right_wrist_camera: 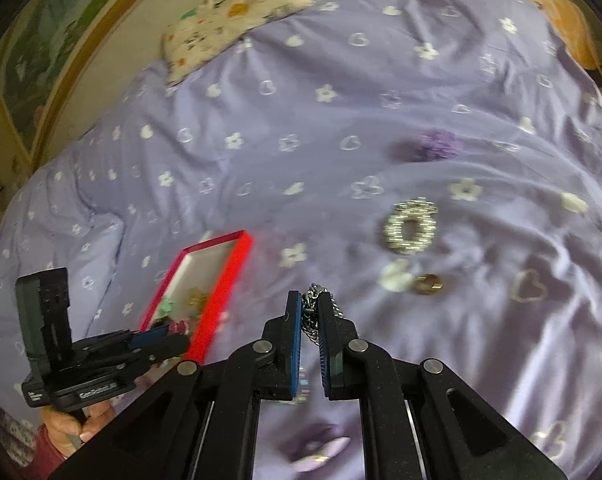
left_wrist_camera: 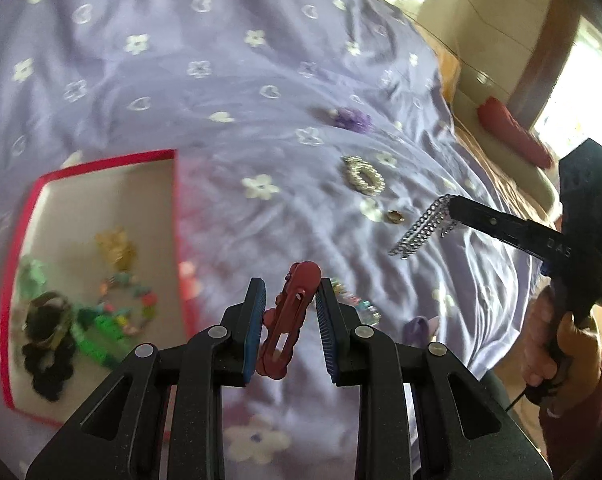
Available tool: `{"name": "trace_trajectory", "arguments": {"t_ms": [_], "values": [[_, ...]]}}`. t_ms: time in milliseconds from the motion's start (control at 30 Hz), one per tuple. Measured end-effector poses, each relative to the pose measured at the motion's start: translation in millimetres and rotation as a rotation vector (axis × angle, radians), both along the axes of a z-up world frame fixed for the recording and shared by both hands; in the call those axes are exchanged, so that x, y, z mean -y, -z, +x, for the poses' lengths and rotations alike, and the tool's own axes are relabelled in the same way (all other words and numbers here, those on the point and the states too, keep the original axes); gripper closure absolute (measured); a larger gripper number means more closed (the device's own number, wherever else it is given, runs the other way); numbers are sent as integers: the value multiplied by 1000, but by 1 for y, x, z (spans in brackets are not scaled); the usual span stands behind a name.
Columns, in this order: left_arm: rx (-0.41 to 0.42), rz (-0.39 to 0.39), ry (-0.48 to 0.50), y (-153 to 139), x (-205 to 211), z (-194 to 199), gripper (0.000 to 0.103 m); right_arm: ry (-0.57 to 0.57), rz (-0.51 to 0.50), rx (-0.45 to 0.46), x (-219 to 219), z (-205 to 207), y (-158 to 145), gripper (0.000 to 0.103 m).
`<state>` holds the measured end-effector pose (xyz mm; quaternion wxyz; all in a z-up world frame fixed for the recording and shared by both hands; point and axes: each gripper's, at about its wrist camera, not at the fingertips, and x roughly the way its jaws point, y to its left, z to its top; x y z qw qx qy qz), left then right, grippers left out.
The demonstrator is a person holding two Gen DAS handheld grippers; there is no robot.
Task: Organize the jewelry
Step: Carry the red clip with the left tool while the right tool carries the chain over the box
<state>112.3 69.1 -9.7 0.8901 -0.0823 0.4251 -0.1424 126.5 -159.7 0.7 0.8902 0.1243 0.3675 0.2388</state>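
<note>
Over the soft purple bedsheet (left_wrist_camera: 261, 92) my left gripper (left_wrist_camera: 290, 316), jaws half closed, pinched the stiff, light red hair clip (left_wrist_camera: 289, 312) near the red box (left_wrist_camera: 101, 168), while my right gripper (right_wrist_camera: 309, 320), nearly closed, gripped the limp, slippery silver chain (left_wrist_camera: 421, 232) by its end, so I judged it could slide out.

Lilac bedspread (right_wrist_camera: 261, 128) with white flowers and hearts — rumpled. Patterned cream pillow (right_wrist_camera: 229, 16) at its far edge. Red slipper (left_wrist_camera: 513, 132) on the floor beside the bed.
</note>
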Motion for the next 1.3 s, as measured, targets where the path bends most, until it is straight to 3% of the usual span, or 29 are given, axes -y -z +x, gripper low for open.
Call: {"name": "trace_trajectory", "arguments": {"t_ms": [733,1033,1300], "values": [[-30,-27,-295,17,-127,-55,79,-298,43,-28,-141,-19,2,96],[-50,-9,-357,30,-159,-59,79,-398,24,-54,-195,-26,13,96],[-90,21,-383,49,-177,-49,79,-408,-19,-98,-216,-17,38,96]]}}
